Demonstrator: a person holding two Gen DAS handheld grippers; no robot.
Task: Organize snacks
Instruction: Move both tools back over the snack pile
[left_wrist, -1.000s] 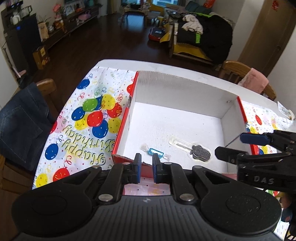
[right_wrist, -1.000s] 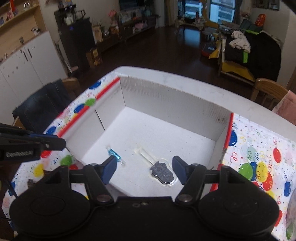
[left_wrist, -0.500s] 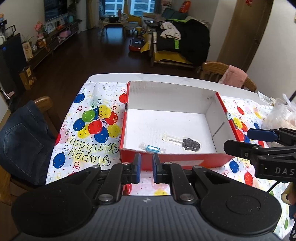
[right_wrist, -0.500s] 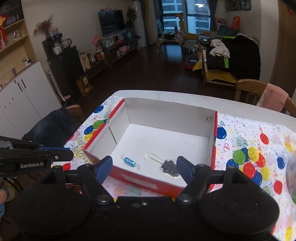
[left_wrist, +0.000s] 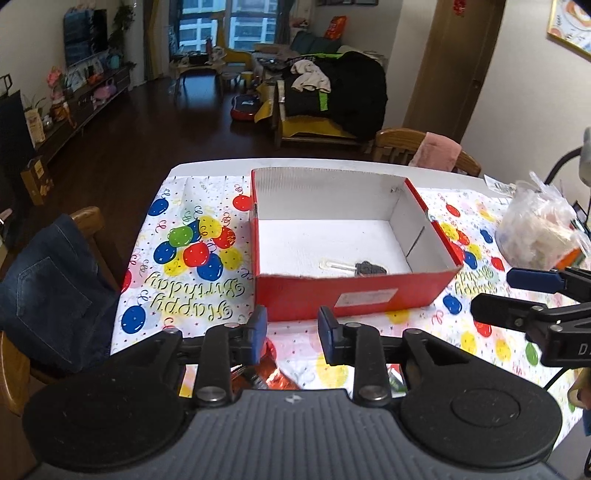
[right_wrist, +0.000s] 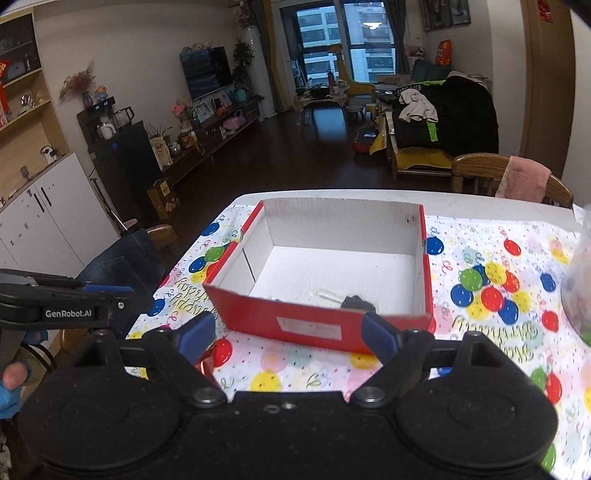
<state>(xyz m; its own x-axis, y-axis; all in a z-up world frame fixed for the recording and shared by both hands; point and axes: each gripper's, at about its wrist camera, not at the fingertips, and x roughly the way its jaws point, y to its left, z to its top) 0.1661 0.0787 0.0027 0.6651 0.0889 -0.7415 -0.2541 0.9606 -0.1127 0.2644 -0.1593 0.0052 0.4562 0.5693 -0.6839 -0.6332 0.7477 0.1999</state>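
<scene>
Jaws opening empty; one red box (left_wrist: 354, 295), one dark snack (left_wrist: 370, 268).

Matt red cardboard box (left_wrist: 351, 295)

Left wrist view: mounted behind the left gripper (left_wrist: 291, 332), aimed forward and downward over the near table edge, close to the red box (left_wrist: 354, 295), slightly left of its near wall. Right wrist view: mounted behind the right gripper (right_wrist: 286, 334), aimed likewise, set further right, facing the box (right_wrist: 317, 325) at an angle from its near corner. Shared by both: the box, the balloon tablecloth (left_wrist: 192, 254), the far chair with pink cloth (right_wrist: 524, 181), the living room beyond. Each gripper caught at the edge of the other view
</scene>
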